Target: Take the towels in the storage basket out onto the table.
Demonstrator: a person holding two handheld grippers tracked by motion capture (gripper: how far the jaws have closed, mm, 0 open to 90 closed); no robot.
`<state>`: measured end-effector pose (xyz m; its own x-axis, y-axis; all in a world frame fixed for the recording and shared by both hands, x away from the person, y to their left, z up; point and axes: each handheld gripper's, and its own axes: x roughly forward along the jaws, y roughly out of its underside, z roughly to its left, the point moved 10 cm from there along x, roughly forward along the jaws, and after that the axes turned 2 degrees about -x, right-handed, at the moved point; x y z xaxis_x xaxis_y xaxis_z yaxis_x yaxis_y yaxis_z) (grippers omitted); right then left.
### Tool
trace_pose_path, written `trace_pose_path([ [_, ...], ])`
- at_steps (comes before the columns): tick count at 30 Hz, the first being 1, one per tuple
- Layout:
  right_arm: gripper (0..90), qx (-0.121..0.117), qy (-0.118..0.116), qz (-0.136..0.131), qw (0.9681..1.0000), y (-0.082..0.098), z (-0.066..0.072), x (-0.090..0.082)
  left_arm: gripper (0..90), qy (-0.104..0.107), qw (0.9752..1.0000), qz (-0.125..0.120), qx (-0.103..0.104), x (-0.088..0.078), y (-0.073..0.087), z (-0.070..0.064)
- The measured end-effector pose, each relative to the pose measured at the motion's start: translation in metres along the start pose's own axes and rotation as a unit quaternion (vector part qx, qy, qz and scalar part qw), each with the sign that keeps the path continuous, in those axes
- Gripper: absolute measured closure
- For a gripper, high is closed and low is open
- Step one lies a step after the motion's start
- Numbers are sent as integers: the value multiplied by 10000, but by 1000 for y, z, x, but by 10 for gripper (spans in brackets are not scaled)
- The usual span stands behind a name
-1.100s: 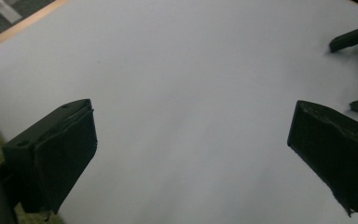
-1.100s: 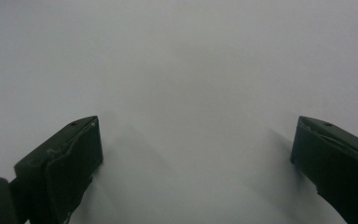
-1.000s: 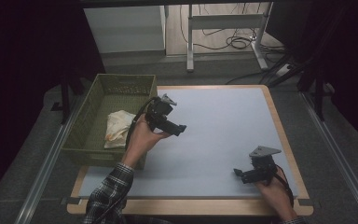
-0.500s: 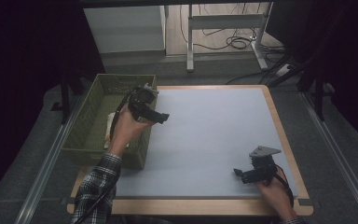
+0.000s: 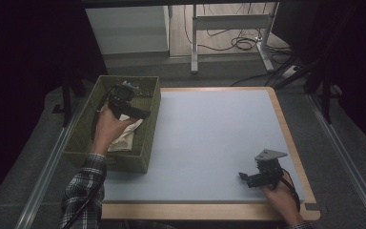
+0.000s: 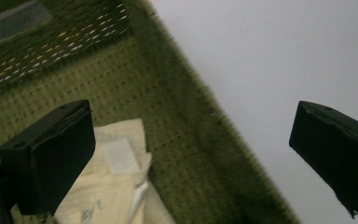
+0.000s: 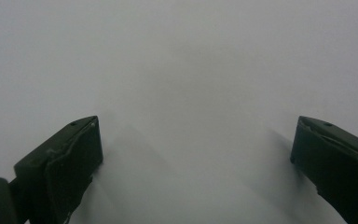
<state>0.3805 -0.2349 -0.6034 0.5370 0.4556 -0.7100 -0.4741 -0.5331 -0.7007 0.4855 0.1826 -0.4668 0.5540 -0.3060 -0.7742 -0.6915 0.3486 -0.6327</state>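
Note:
A green woven basket [image 5: 148,143] stands at the table's left edge with a cream cloth [image 5: 124,138] lying in it. My left gripper [image 5: 140,114] hovers over the basket, open and holding nothing. In the left gripper view the cream cloth [image 6: 114,186] lies below, with the left jaw over it, and the basket wall [image 6: 200,140] runs between the wide-apart jaws. My right gripper [image 5: 245,178] rests near the table's front right corner, open over the bare white surface [image 7: 191,84].
The white tabletop [image 5: 209,138] has a wooden rim [image 5: 286,129]. Beyond the far edge are a white cabinet [image 5: 128,28], a metal table frame [image 5: 228,24] and floor cables [image 5: 243,45]. A metal rail [image 5: 43,167] runs left of the basket.
My left gripper has moved left and away from the table's middle to a spot over the basket. The right gripper has stayed still.

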Motion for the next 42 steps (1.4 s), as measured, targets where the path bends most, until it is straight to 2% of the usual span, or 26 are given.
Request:
trace_pose_path([
  [2, 20, -1, 0, 0, 10000, 0, 0, 0, 7, -16, 10000, 23, -54, 0, 3, 4],
  [3, 20, 1, 1, 2, 10000, 0, 0, 0, 7, -59, 9998, 104, -129, 2, 9, 12],
  [6, 20, 0, 0, 0, 10000, 0, 0, 0, 7, -101, 9996, 205, -187, 6, 15, 19],
  [7, 20, -2, 0, 0, 10000, 0, 0, 0, 7, -138, 9991, 305, -245, 10, 22, 25],
  [12, 20, -1, 1, 1, 10000, 0, 0, 0, 9, -123, 9979, 524, -369, 18, 36, 36],
  [13, 20, -1, 1, 1, 10000, 0, 0, 0, 10, -116, 9970, 645, -421, 23, 43, 41],
  [16, 20, -1, 0, 0, 10000, 0, 0, 0, 12, -144, 9960, 748, -462, 27, 49, 46],
  [17, 20, -1, 0, 0, 10000, 0, 0, 0, 13, -161, 9950, 844, -514, 30, 54, 51],
  [23, 20, 0, 0, -1, 10000, 0, 0, 0, 19, -236, 9920, 1108, -556, 40, 67, 60],
  [27, 20, 1, 0, -2, 10000, 0, 0, 0, 35, -123, 9880, 1383, -680, 51, 79, 68],
  [29, 20, 2, 0, -2, 10000, 0, 0, 0, 37, -119, 9872, 1423, -706, 53, 81, 70],
  [32, 20, 3, 2, -1, 10000, 0, 0, 0, 45, -87, 9842, 1593, -770, 60, 87, 74],
  [33, 20, 1, 0, -2, 10000, 0, 0, 0, 54, -79, 9813, 1743, -812, 64, 91, 74],
  [34, 20, 1, 0, -2, 10000, 0, 0, 0, 61, -79, 9813, 1743, -812, 64, 91, 74],
  [35, 20, 0, 1, -2, 10000, 0, 0, 0, 63, -32, 9774, 1948, -818, 69, 97, 73],
  [36, 20, 0, 1, -2, 10000, 0, 0, 0, 63, -32, 9774, 1948, -818, 69, 97, 73],
  [37, 20, 1, -1, -2, 10000, 0, 0, 0, 65, -27, 9723, 2185, -824, 74, 102, 72],
  [40, 20, 4, 1, -1, 10000, 0, 0, 0, 75, -87, 9636, 2550, -799, 82, 111, 73],
  [41, 20, 0, -1, -3, 10000, 0, 0, 0, 92, -141, 9612, 2646, -762, 83, 113, 74],
  [42, 20, 0, -1, -3, 10000, 0, 0, 0, 131, -141, 9612, 2646, -762, 83, 113, 74],
])
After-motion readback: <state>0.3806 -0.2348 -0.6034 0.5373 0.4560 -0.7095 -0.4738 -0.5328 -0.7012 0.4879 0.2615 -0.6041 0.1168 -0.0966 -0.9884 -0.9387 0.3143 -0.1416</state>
